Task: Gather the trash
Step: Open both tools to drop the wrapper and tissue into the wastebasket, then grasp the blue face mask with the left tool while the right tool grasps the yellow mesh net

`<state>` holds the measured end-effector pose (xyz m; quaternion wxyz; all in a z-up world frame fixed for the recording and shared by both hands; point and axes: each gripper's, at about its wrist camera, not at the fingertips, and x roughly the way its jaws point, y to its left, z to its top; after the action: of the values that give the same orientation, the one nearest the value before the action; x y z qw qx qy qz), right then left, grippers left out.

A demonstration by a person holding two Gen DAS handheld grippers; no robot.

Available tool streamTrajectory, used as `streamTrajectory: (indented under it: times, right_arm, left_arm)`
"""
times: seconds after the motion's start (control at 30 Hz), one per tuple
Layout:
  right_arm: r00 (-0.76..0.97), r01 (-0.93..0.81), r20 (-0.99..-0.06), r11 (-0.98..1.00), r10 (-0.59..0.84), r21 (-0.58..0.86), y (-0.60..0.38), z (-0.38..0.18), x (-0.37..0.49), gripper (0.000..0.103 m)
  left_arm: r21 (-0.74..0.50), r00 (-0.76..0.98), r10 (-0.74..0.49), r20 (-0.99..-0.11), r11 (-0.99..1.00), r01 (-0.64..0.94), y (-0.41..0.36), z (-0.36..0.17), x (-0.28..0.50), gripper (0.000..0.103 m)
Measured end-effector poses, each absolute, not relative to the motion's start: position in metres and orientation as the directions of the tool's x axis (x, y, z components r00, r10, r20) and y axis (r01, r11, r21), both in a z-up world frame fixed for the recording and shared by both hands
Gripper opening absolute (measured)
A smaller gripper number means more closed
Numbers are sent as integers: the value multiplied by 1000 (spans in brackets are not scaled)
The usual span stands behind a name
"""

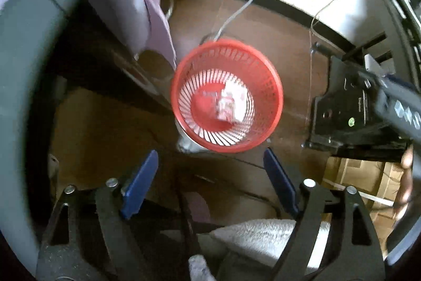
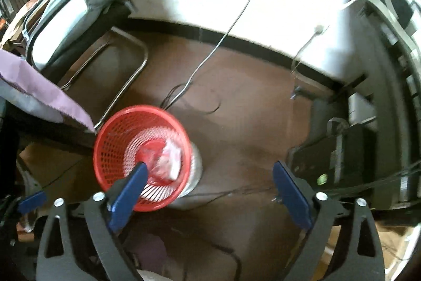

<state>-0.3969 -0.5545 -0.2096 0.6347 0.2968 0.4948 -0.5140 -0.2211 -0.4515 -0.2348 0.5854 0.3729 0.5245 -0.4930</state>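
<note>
Both the left gripper (image 1: 210,170) and the right gripper (image 2: 210,185) hang with fingers apart and empty. Crumpled wrappers (image 1: 230,103) already lie in the red mesh wastebasket (image 1: 268,109) beyond the fingertips; no other trash shows.

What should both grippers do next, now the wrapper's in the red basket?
Probably lift away to look for more trash: the crumpled wrapper lies in the red basket, and the left gripper and right gripper are open, empty.
</note>
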Motion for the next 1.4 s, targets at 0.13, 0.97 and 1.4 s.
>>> streamTrajectory:
  times: [0.13, 0.97, 1.4]
  right_arm:
    - [-27, 942, -888, 286, -459, -176, -545, -168, -390, 97]
    - [551, 621, -745, 781, -376, 65, -380, -14, -183, 97]
    - [712, 283, -678, 958, -182, 40, -275, 41, -20, 97]
  left_arm:
    - [-17, 40, -305, -951, 182, 983, -429, -182, -230, 93]
    - [47, 518, -445, -730, 724, 688, -182, 11, -53, 96]
    - [-95, 603, -318, -731, 923, 372, -51, 22, 82, 96]
